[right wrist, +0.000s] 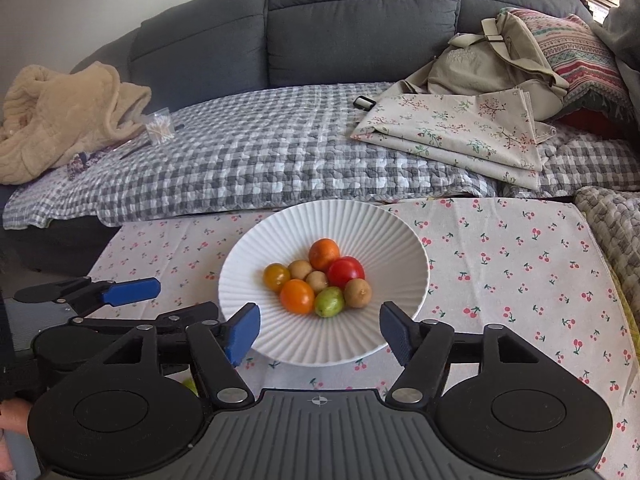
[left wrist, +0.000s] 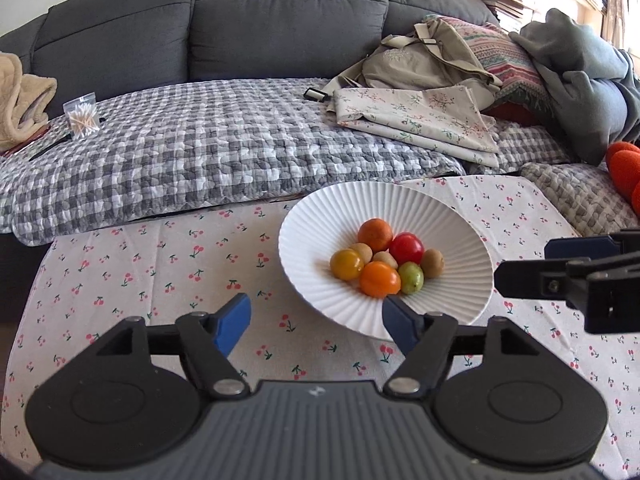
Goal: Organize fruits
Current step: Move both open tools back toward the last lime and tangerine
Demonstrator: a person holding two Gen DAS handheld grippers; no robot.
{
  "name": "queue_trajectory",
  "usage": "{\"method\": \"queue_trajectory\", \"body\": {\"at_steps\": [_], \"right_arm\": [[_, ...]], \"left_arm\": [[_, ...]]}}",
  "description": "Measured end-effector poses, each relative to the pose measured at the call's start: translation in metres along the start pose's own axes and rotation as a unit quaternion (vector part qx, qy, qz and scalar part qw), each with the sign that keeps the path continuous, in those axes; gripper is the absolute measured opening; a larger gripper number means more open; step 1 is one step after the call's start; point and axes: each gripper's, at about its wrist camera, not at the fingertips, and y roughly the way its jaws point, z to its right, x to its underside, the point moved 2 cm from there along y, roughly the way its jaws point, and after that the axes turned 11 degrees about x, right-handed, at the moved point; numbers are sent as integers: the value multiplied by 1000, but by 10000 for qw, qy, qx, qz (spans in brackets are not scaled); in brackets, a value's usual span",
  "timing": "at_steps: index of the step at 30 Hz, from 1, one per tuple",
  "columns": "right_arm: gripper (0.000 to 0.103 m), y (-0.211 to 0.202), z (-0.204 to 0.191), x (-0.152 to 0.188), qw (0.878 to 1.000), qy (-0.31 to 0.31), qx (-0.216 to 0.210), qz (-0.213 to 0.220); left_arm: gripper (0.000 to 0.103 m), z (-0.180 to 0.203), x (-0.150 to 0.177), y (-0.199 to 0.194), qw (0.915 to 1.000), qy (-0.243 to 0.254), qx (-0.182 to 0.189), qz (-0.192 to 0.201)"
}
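Observation:
A white ribbed bowl (left wrist: 312,220) (right wrist: 260,240) stands on the cherry-print tablecloth (left wrist: 160,272). It holds several small fruits: an orange mandarin (right wrist: 324,254), a red tomato (right wrist: 346,272), an orange tomato (right wrist: 297,296), a yellow tomato (right wrist: 277,277), a green fruit (right wrist: 329,302) and a brown kiwi (right wrist: 357,293). My left gripper (left wrist: 316,320) stands open at the bowl's near-left rim with nothing between its blue pads. Over the bowl's near rim my right gripper (right wrist: 320,326) is open and empty too. Each gripper shows at the edge of the other's view.
Behind the table a grey sofa (right wrist: 360,20) carries a checked quilt (right wrist: 260,160), a folded floral cloth (right wrist: 452,128), a beige bag (right wrist: 492,60), a beige blanket (right wrist: 60,112) and a cotton-swab box (right wrist: 160,126). Orange-red round things (left wrist: 624,168) sit far right.

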Motion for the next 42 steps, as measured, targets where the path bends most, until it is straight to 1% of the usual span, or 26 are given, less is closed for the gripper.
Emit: {"method": "queue_trajectory", "body": {"at_steps": [3, 5, 8, 12, 18, 22, 25, 28, 33, 39, 42], "right_arm": [[73, -11, -4, 5, 9999, -85, 26, 55], [73, -17, -5, 7, 10000, -76, -21, 55], [80, -25, -6, 8, 9999, -91, -16, 115], [91, -32, -7, 12, 9999, -109, -27, 55], [97, -42, -13, 22, 9997, -239, -82, 26], [98, -45, -15, 26, 9996, -242, -162, -27], [100, -43, -15, 28, 9995, -232, -194, -91], [100, -39, -15, 30, 9993, -237, -202, -194], [100, -33, -11, 33, 9989, -73, -298, -364], [100, -21, -10, 38, 9975, 51, -389, -594], [100, -11, -9, 45, 9962, 48, -406, -775]], "left_arm": [[77, -1, 4, -9, 9999, -54, -123, -73], [79, -5, 9, -15, 9997, -170, -122, -104], [80, -9, 14, -21, 9993, -263, -152, -195], [91, -11, 19, -31, 9992, -271, -218, -181], [98, -12, 24, -35, 9988, -302, -221, -322], [101, -14, 31, -35, 9981, -315, -209, -489], [101, -15, 35, -36, 9975, -307, -298, -556], [101, -18, 37, -35, 9971, -350, -288, -613], [102, -29, 40, -32, 9953, -580, -311, -707], [102, -38, 47, -24, 9922, -946, -129, -798], [101, -39, 51, -19, 9921, -966, -111, -786]]}}
